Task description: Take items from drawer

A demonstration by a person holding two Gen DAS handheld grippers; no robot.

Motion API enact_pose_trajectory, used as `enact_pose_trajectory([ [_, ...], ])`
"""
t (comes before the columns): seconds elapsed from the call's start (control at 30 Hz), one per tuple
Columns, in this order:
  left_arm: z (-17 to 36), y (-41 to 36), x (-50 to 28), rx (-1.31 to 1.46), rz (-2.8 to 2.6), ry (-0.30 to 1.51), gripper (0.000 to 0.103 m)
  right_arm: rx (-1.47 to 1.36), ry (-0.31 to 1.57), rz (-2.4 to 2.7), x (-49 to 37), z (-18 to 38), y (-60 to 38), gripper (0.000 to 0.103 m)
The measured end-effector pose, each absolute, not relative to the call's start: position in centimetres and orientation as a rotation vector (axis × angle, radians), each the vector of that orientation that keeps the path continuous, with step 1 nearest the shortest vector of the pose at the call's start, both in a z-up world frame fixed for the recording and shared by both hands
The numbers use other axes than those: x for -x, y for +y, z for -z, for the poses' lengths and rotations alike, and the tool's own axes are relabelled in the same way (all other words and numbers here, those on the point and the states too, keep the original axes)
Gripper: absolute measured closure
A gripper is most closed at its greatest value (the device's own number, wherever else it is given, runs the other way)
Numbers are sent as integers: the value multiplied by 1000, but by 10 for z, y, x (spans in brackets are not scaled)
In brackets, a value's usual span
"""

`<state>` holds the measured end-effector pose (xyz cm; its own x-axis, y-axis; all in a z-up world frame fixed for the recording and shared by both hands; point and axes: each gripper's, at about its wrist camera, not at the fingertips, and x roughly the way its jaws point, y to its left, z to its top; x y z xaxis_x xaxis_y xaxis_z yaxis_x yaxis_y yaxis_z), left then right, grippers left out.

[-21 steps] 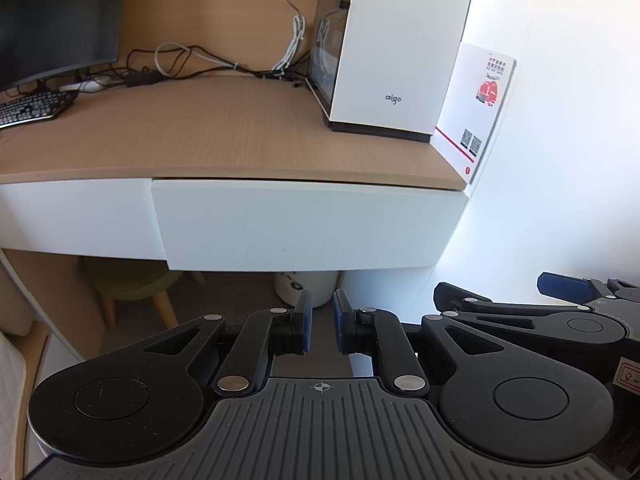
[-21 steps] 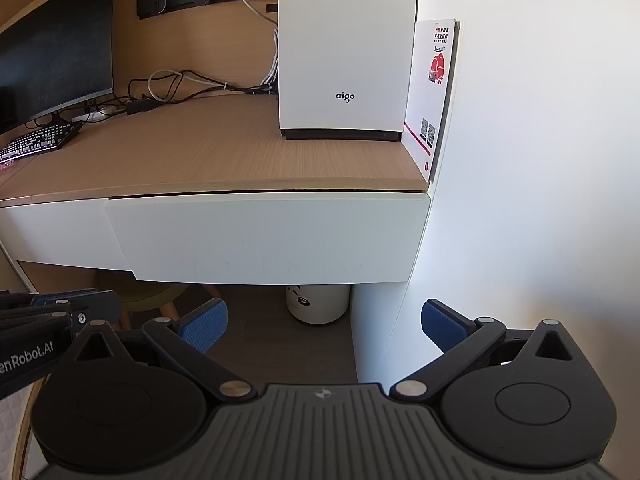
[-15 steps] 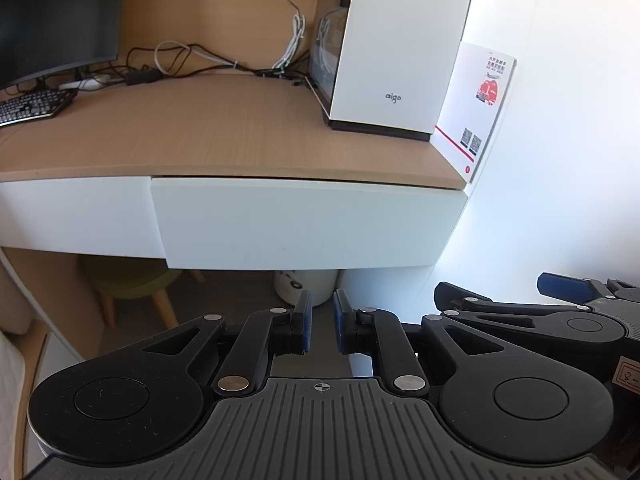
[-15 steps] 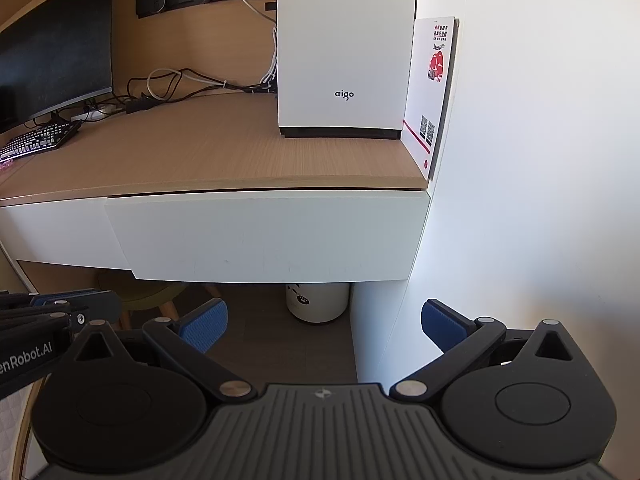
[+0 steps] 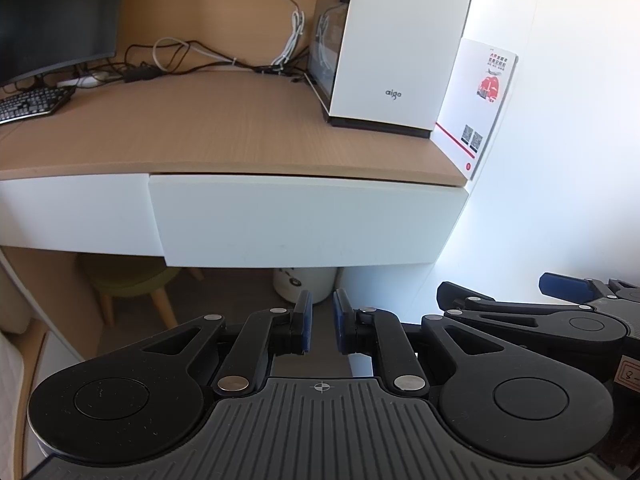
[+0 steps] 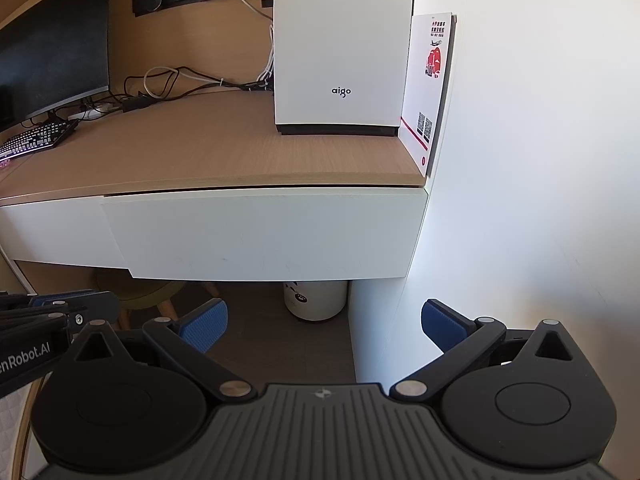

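1. Left wrist view: the drawer (image 5: 304,220) is still shut. It sits under the front edge of the bench (image 5: 200,128), at the right end, next to the wall. No items show yet; they must be inside.
2. The left gripper (image 5: 320,322) hangs in front of the drawer and below it, not touching it. Its fingers (image 5: 306,320) are nearly closed with only a thin gap, and nothing is between them.
3. In the right wrist view, the right gripper (image 6: 324,320) is also low and in front of the drawer (image 6: 260,236). Its fingers (image 6: 204,320) are wide open and hold nothing.
4. I think this is the very first step: getting to the drawer so it can be opened.
5. The drawer front looks flat, with no handle I can see. So the next move likely needs fingers to hook the bottom edge, or the thin gap along the top, and pull straight out.
6. On the bench, a white computer case (image 5: 400,40) stands at the back right corner, so the pull should stay low.
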<state>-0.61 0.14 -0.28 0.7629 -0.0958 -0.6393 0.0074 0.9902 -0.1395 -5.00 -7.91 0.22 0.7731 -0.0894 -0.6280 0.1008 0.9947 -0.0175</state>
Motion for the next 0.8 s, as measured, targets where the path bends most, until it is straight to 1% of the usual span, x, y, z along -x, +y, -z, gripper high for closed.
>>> enact_pose_trajectory([
  [0.53, 10, 9, -6, 139, 78, 730, 90, -24, 697, 126, 44, 2, -76, 0],
  [0.8, 15, 25, -20, 172, 99, 748, 90, -26, 707, 137, 34, 5, -70, 0],
])
